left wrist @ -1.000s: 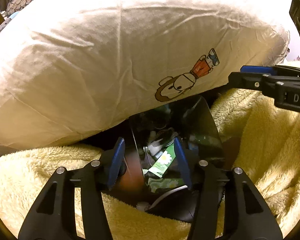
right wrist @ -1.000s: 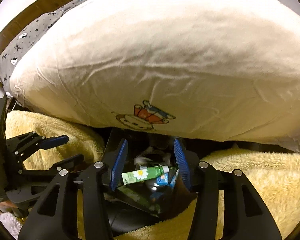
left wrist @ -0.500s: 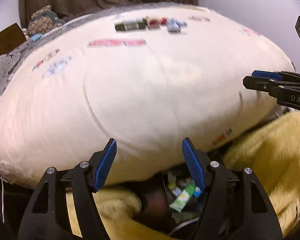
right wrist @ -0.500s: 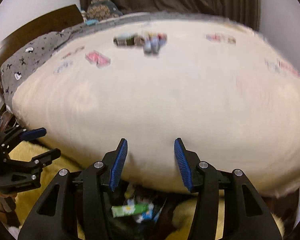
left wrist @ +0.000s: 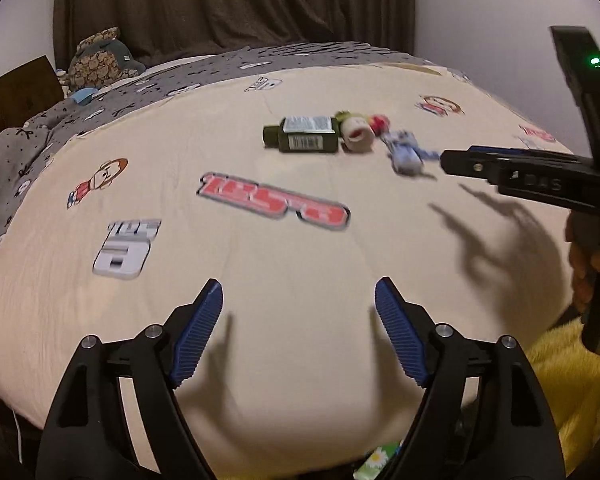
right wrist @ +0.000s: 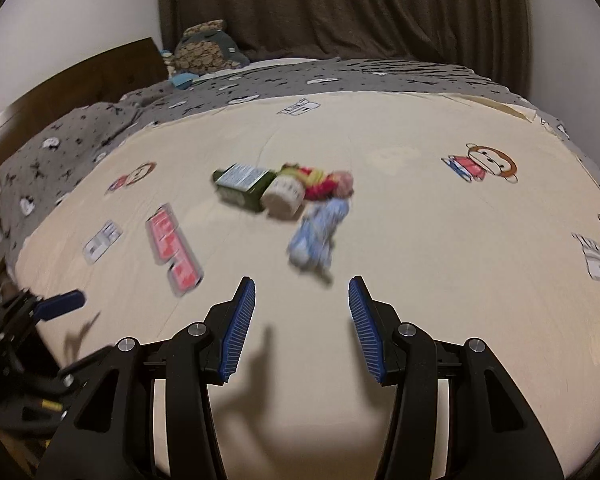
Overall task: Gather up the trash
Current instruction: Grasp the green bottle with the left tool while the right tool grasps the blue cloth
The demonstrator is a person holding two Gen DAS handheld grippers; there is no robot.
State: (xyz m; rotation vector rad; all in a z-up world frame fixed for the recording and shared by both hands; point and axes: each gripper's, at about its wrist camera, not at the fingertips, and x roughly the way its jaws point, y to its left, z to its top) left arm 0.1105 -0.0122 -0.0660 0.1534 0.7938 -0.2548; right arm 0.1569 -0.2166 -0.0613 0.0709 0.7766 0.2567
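Note:
Trash lies in a cluster on the cream bed cover (left wrist: 260,280): a dark green bottle (left wrist: 302,139) (right wrist: 242,186), a white cup (left wrist: 356,133) (right wrist: 282,200), a red wrapper (left wrist: 378,122) (right wrist: 324,184) and a crumpled blue wrapper (left wrist: 406,154) (right wrist: 318,232). My left gripper (left wrist: 298,332) is open and empty over the near cover. My right gripper (right wrist: 302,328) is open and empty, just short of the blue wrapper. It also shows in the left wrist view (left wrist: 540,180), at the right. A green daisy wrapper (left wrist: 378,462) peeks out at the bottom edge.
A grey patterned blanket (right wrist: 80,140) covers the bed's far side. A plush toy (right wrist: 208,50) sits by the wooden headboard (right wrist: 80,88), with dark curtains (right wrist: 340,8) behind. A yellow fleece blanket (left wrist: 572,380) lies at the near right.
Both grippers rose from the bin of trash below the bed edge to above the bed cover. The left jaws opened wider. The trash on the bed came into view.

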